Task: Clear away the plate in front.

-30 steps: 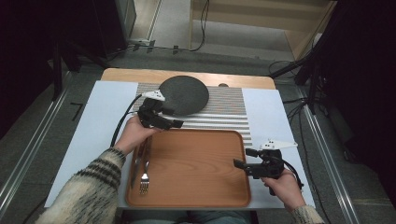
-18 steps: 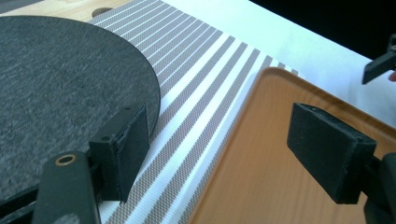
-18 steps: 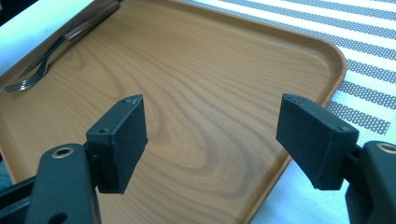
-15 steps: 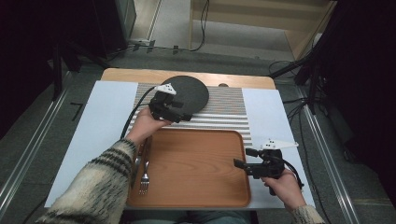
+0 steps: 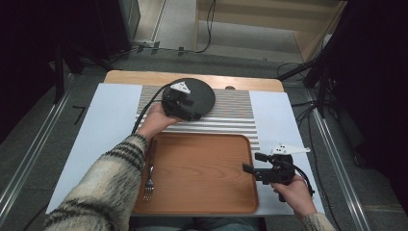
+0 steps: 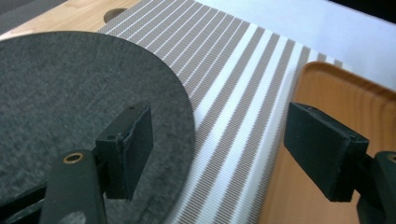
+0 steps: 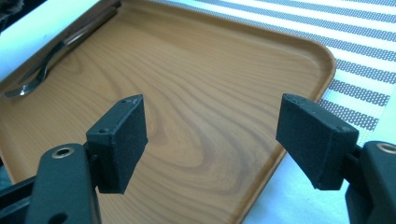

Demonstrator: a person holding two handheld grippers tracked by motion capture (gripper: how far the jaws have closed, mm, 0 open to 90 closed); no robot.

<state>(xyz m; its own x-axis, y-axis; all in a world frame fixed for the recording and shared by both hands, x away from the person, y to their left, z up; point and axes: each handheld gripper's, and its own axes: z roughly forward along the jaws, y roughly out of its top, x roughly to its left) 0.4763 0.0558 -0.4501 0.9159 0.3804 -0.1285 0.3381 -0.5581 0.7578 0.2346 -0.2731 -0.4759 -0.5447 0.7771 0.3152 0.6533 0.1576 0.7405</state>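
A dark grey round mat (image 5: 204,90) (image 6: 70,93) lies on a striped placemat (image 5: 240,108) (image 6: 233,70) at the back of the table. My left gripper (image 5: 191,109) (image 6: 219,121) hovers over the mat's near right edge, open; its jaws have just closed slightly with nothing gripped. One jaw hangs above the mat, the other above the corner of the wooden tray (image 5: 202,168) (image 6: 336,93) (image 7: 196,93). My right gripper (image 5: 252,162) (image 7: 210,116) stands open at the tray's right rim, pointing left across it. A fork (image 5: 149,185) (image 7: 37,77) lies along the tray's left side.
A pale sheet (image 5: 110,110) covers the table under the placemat and tray. The bare wooden table edge (image 5: 144,76) shows at the back. Cables trail from both grippers. Dark stands and floor cables surround the table.
My left hand has carried its gripper away from the tray's far left corner, to the right and back, over the round mat. The right gripper has stayed where it was.
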